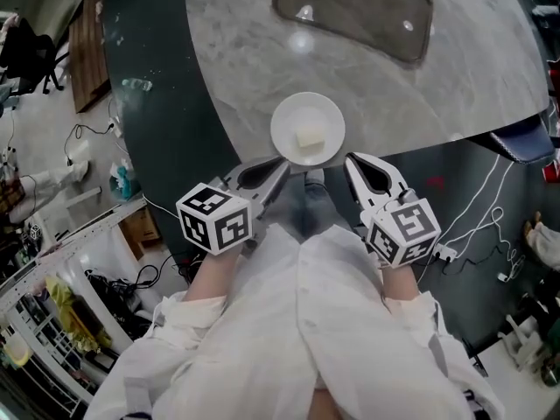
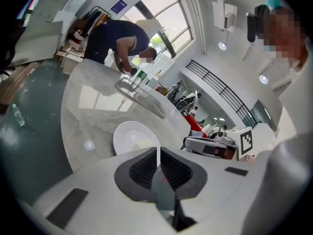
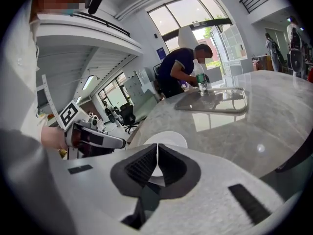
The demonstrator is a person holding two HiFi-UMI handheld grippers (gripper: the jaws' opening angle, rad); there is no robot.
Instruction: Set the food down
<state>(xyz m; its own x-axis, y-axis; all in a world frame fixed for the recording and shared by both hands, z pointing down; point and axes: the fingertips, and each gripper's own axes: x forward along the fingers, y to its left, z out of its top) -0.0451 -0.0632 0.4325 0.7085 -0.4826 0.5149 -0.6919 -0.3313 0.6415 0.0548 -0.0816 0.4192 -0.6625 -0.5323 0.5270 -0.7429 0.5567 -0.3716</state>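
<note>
**At the worktop's near edge: plate pinched from both sides**

At the near edge of the worktop (image 1: pixel 411 86), I hold a white plate (image 1: pixel 293 112) with both grippers. A pale cube of food (image 1: pixel 308 138) sits on the plate, a little toward my side of its centre. My left gripper (image 1: pixel 281 164) is clamped on the plate's near-left rim. My right gripper (image 1: pixel 350 158) is clamped on its near-right rim. In each gripper view the two pads stand together, with only a thin white edge of the plate between them. Both grippers slant down toward the plate, and their marker cubes sit nearer my body than the plate does. The plate shows against the grey marbled worktop, its near rim right at the worktop's edge. I cannot tell whether the plate's base touches the worktop. Beyond the plate, well apart from it toward the worktop's far side, lies a shallow rectangular tray (image 1: pixel 354 11). A person in a dark top (image 3: pixel 178 70) bends over that tray from the side away from the plate, with a bottle (image 3: pixel 201 84) at the hands. My white sleeves (image 1: pixel 262 322) fill the space on my side of the plate.
</note>
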